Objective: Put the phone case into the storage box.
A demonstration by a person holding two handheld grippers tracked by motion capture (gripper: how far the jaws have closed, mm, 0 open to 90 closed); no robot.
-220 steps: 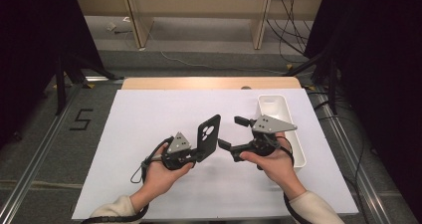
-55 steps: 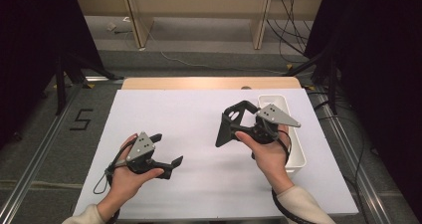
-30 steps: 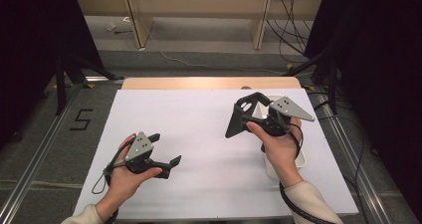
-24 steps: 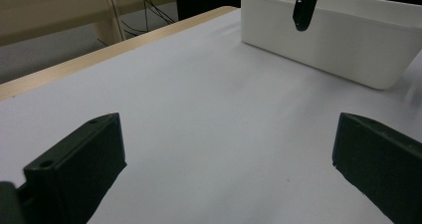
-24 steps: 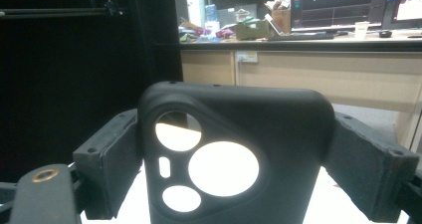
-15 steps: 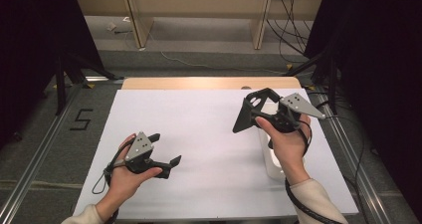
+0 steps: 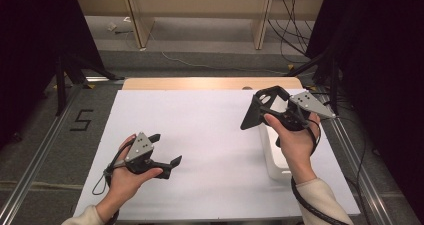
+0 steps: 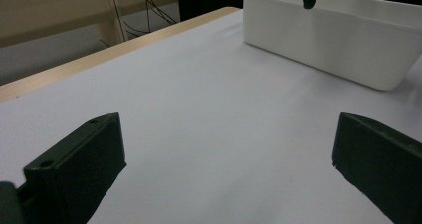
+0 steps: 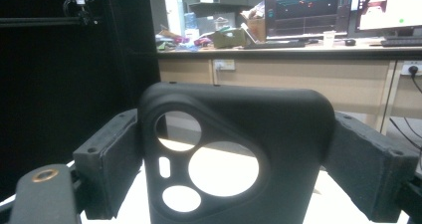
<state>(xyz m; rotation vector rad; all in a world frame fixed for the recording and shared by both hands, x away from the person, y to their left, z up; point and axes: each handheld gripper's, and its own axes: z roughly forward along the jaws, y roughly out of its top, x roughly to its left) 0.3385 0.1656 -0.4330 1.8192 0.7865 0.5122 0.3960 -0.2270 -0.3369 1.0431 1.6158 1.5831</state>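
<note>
We've got the right tongs (image 7: 261, 105) clamped on a black phone case (image 9: 234, 154) (camera cutouts facing us), held above the white bin (image 7: 272, 152). Left tongs (image 7: 165, 150) wide open over the counter (image 7: 200, 125).

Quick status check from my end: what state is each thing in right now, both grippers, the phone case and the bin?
Left gripper: open, empty, low over the white table sheet.
Right gripper: shut on the phone case, raised above the bin.
Black phone case: clamped by its sides between the jaws, camera cutouts showing.
White bin: upright on the sheet; contents cannot be told.
</note>
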